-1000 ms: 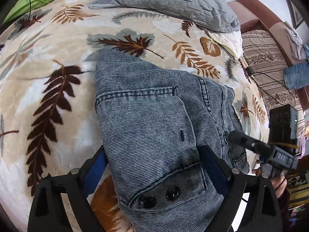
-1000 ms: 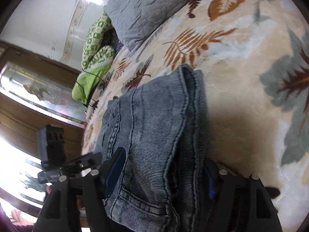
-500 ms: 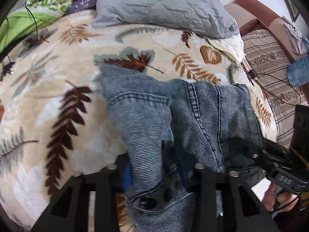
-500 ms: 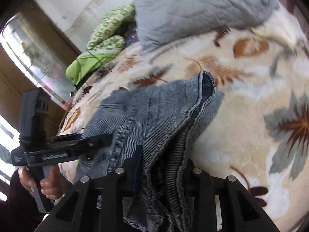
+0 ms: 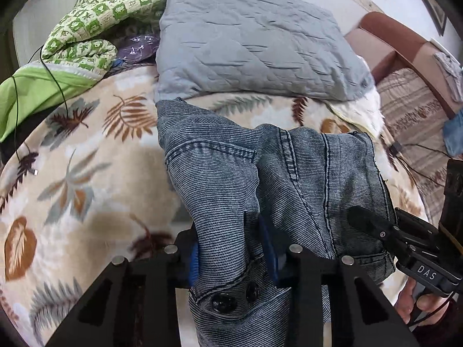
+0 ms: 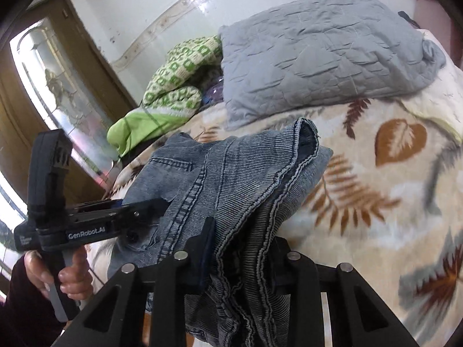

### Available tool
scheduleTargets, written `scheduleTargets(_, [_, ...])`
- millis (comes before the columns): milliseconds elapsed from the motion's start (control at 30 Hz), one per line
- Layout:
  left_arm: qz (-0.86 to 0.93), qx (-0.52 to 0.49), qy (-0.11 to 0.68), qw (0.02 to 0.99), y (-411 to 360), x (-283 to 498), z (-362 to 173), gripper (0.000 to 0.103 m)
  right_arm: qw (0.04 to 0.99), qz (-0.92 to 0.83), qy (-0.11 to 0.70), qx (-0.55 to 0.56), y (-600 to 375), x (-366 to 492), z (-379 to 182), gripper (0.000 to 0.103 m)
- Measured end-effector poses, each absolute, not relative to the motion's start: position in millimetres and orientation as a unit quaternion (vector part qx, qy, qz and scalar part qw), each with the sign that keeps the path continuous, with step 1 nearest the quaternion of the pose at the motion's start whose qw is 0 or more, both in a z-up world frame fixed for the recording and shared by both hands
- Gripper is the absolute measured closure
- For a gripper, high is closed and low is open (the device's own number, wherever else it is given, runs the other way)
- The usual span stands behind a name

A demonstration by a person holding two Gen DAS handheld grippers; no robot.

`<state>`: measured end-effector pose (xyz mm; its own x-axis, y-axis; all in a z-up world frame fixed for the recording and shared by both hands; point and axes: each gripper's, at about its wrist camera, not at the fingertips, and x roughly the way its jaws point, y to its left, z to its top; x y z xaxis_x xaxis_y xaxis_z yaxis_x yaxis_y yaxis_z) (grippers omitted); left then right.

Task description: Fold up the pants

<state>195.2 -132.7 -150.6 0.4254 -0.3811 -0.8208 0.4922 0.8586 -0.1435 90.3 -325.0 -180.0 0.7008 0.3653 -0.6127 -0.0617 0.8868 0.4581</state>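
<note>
The left gripper (image 5: pixel 231 256) is clamped on the pants (image 5: pixel 289 179), w/ its blue pads squeezing a bunch of the denim near the 2 black buttons (image 5: pixel 231 296). The right gripper (image 6: pixel 241 248) is clamped on the pants too, on a thick edge where a few layers & seams stack up. Both grippers hold the near end of the pants up off the bed (image 5: pixel 72 173), & the cloth hangs between them in folds. The far end of the pants rests on the bed, just below the gray pillow (image 5: pixel 249 40). A back pocket shows on the left part of the denim. The bed has a cream blanket w/ brown & gray leaves. In the right wrist view, a hand (image 6: pixel 62 271) holds the handle of the left gripper at the left side. In the left wrist view, some fingers show at the bottom right, under the other tool. A green & white blanket (image 5: pixel 95 26) is bunched up left of the pillow. A thin black cord (image 5: pixel 53 78) runs over it.
</note>
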Motion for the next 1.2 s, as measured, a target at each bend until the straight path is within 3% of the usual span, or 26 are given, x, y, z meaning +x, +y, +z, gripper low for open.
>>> scheduleTargets(233, [-0.200,0.090,0.491,0.843,-146,238,-200,0.065,0.884,0.100,0.401,0.219,-335,157,-223,0.071])
scheduleTargets(367, [-0.180,0.107,0.481,0.851,-144,239,-221,0.053,0.872,0.071,0.424,0.233,-341,170,-258,0.071])
scheduleTargets(433, [-0.165,0.128,0.466,0.860,-146,236,-221,0.044,0.867,0.063,0.427,0.248,-346,169,-271,0.064])
scheduleTargets(533, [-0.154,0.146,0.453,0.866,-148,226,-211,0.043,0.865,0.044,0.433,0.249,-350,168,-273,0.042])
scheduleTargets(567, [-0.150,0.151,0.445,0.870,-149,220,-204,0.043,0.863,0.042,0.436,0.253,-352,167,-271,0.042])
scheduleTargets(833, [-0.118,0.142,0.367,0.912,-126,162,-128,0.033,0.897,0.031,0.385,0.216,-348,116,-197,0.042])
scheduleTargets(933, [-0.106,0.127,0.340,0.926,-110,134,-95,0.024,0.915,0.037,0.352,0.194,-337,83,-160,0.041])
scheduleTargets(1200, [-0.084,0.107,0.265,0.955,-72,66,-22,0.016,0.950,0.051,0.272,0.147,-302,0,-73,0.038])
